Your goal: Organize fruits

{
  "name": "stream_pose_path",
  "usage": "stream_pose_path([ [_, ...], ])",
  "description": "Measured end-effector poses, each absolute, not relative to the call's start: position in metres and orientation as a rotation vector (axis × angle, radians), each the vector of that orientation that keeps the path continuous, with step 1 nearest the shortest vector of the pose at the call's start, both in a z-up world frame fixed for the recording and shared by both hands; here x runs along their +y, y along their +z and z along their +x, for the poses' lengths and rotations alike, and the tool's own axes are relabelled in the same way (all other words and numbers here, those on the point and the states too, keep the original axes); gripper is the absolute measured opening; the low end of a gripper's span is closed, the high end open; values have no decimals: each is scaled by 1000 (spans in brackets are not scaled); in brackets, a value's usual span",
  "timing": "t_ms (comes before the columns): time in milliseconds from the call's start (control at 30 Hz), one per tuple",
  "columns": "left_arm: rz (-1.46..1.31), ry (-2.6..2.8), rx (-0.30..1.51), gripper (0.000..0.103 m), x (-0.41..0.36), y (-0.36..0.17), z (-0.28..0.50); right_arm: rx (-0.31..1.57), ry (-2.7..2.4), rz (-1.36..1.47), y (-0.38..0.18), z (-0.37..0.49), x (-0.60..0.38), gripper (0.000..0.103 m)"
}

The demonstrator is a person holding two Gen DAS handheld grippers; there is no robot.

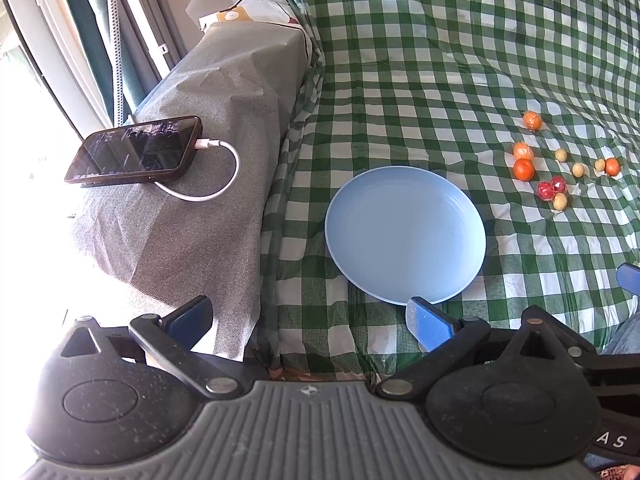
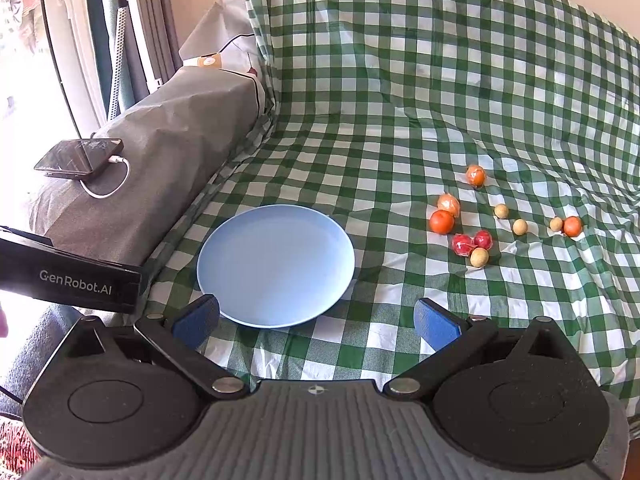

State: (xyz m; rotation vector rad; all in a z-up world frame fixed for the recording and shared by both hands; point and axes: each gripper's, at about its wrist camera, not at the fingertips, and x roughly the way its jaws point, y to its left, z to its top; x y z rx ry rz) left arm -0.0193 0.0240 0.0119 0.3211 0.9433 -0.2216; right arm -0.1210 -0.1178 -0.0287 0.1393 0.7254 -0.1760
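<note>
A green-and-white checked cloth [image 2: 400, 128] is covering the seat and the back of a sofa, creasing where the two meet. A light blue plate [image 2: 276, 264] is lying flat on the cloth with nothing on it. The fruits [image 2: 480, 220] are lying loose on the cloth to the right of the plate, apart from it: orange ones [image 2: 441, 221], small yellowish ones [image 2: 519, 227] and two red ones [image 2: 472, 242] sitting close together. A grey cover [image 1: 208, 128] is wrapping the sofa arm on the left, and a phone [image 1: 134, 150] is resting on it with a white cable [image 1: 224, 172] plugged in. Beyond the arm, bright daylight is coming through a window [image 1: 24, 40]. The left gripper [image 1: 310, 320] is hovering with its fingers spread wide and grasping nothing; the right gripper [image 2: 316, 318] is likewise released, hanging over the near edge of the plate
</note>
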Motion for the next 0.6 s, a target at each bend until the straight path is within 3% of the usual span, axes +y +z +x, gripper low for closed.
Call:
stream_pose_path([
  [600, 333, -238, 940, 103, 19, 13, -23, 705, -174, 150, -28, -118, -124, 103],
])
